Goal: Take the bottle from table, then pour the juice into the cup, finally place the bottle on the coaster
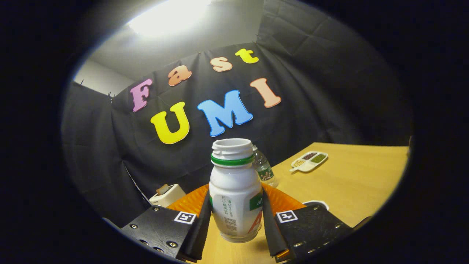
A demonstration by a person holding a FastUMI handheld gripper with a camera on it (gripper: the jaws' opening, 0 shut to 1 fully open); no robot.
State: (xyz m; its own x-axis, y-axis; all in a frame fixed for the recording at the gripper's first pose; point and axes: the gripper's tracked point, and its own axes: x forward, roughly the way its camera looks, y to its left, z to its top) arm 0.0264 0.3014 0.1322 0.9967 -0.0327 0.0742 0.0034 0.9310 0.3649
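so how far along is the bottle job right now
Done: the bottle is gripped, both gripper fingers pressing its sides, cap off. In hand: it looks raised off the table, upright. I can't tell whether juice was poured. Left: setting it on the orange coaster behind it.

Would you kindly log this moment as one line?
tool: shut on bottle | bottle: uncapped, upright | cup: beyond fingers | phase: bottle grasped

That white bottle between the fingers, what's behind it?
Behind the white bottle, held in the hand-held gripper, stands a clear plastic bottle, mostly hidden. An orange ribbed thing flanks it; its middle is covered.
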